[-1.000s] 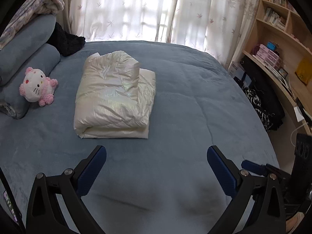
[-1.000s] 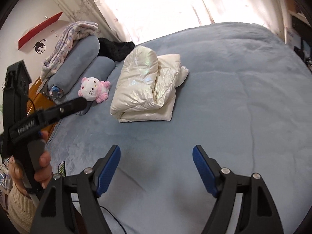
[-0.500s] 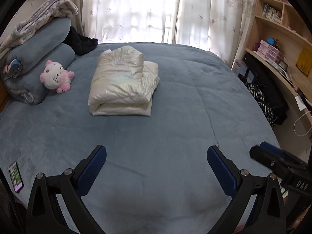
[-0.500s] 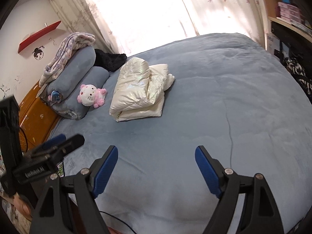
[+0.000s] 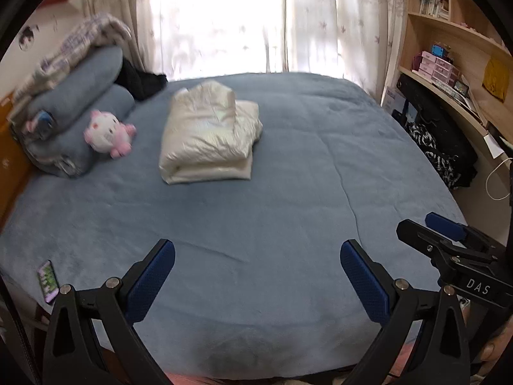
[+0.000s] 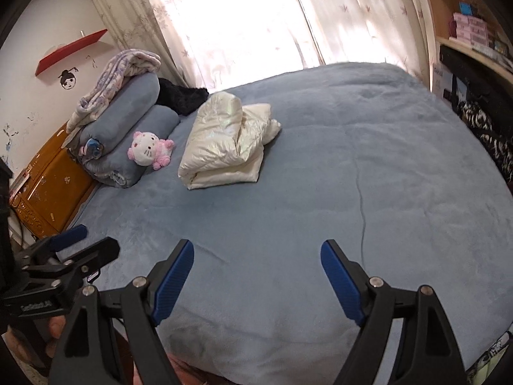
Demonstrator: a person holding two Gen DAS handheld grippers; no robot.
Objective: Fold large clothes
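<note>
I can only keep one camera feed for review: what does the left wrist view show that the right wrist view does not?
Only the left wrist view shows the phone at the bed's near left edge and the upper bookshelves with their books.

Only the right wrist view shows the orange cabinet clearly, beside the rolled blankets.

Both show the folded cream jacket lying free on the blue bed, the pink plush cat, the curtains, and both grippers open, fingers empty: left gripper, right gripper.
</note>
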